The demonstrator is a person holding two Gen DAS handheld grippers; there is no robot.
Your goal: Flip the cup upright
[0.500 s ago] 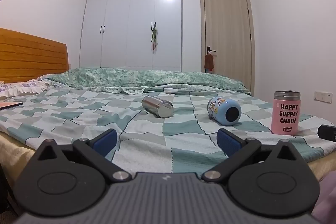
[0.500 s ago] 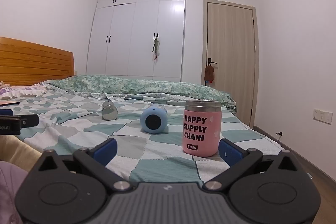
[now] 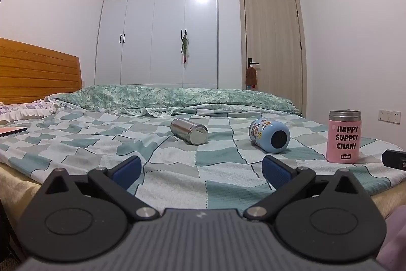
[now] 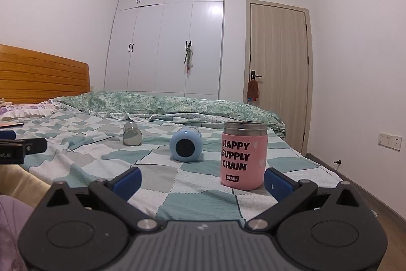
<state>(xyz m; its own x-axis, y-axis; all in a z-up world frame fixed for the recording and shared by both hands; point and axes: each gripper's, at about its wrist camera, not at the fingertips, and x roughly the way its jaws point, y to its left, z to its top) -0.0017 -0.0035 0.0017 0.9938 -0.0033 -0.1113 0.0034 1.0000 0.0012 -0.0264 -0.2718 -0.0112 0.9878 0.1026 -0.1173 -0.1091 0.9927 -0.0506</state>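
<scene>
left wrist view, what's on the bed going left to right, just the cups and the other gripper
steel cup lying on its side → blue cartoon cup lying on its side → pink cup standing upright → tip of the right gripper at the picture's right edge

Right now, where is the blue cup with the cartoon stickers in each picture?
Left wrist view: the blue cup lies on its side right of centre, between the silver cup and the pink cup.
Right wrist view: the blue cup lies near the centre, bottom facing the camera, just left of the pink cup.
Shared landmark: the pink cup, standing upright.
</scene>
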